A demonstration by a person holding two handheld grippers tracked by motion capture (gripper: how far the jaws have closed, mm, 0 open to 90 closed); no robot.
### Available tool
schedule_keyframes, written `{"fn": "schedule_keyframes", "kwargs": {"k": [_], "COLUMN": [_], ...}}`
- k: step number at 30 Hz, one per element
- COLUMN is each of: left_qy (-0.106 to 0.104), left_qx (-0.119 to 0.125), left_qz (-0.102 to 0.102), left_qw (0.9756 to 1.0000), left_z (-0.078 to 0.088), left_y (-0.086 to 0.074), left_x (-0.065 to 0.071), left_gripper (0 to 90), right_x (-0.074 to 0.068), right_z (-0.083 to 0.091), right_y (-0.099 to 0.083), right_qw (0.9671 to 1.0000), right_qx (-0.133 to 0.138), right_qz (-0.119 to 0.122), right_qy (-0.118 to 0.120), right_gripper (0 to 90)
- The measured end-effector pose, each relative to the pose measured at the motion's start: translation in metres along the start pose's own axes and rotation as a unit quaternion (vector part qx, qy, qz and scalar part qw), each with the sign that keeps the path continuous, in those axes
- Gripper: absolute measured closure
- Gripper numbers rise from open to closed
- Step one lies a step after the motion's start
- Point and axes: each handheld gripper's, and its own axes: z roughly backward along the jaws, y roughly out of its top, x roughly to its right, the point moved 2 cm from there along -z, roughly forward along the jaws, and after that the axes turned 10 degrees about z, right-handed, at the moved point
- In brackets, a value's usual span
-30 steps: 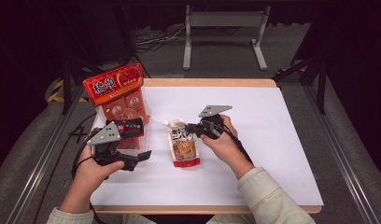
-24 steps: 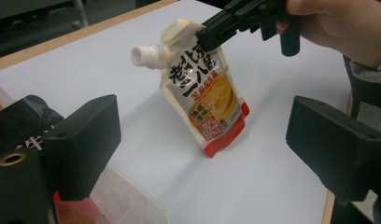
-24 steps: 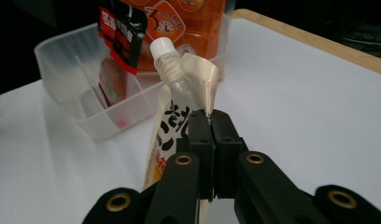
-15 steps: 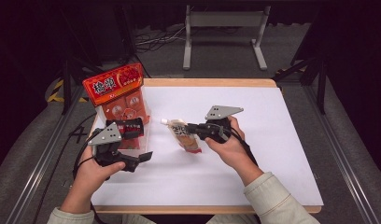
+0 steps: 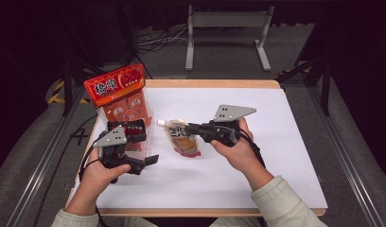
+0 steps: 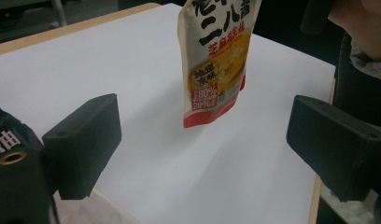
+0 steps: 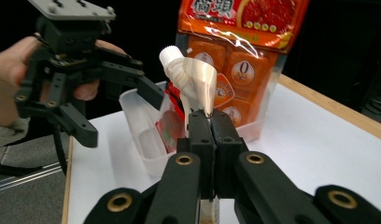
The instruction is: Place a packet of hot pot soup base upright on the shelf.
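Right gripper (image 5: 193,127) clamped on spouted pouch (image 5: 181,139) near its cap, lifted off white surface (image 5: 257,156) centre. Looks soft, floppy; the top seam seems best. Left gripper (image 5: 148,161), jaws apart, at 9 o'clock by clear bin (image 5: 146,142).

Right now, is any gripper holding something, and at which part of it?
The right gripper is shut on the spouted sauce pouch, pinching its upper edge just below the white cap. The left gripper is open and holds nothing.
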Motion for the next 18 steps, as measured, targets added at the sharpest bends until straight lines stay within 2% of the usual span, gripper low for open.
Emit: {"fn": "schedule_keyframes", "kwargs": {"k": [6,12,14,18], "left_qy": [-0.012,-0.032,-0.046,-0.070], "left_qx": [0.017,0.032,0.038,0.049], "left_qz": [-0.007,-0.002,0.004,0.003], "left_qw": [0.9997,0.9990,0.9982,0.9963], "left_z": [-0.005,-0.017,-0.020,-0.028], "left_y": [-0.002,-0.006,-0.007,-0.008], "left_x": [0.001,0.002,0.003,0.006], "left_gripper": [11.2,13.4,14.8,17.5], "right_x": [-0.005,-0.011,-0.013,-0.015], "right_z": [0.004,0.006,0.006,0.004], "right_y": [0.010,0.016,0.018,0.020], "right_qw": [0.9994,0.9983,0.9979,0.9969], "right_qx": [0.030,0.051,0.055,0.065], "right_qz": [0.001,0.002,0.004,0.004], "right_qy": [0.016,0.030,0.033,0.044], "right_gripper": [89.2,89.2,89.2,89.3]}}
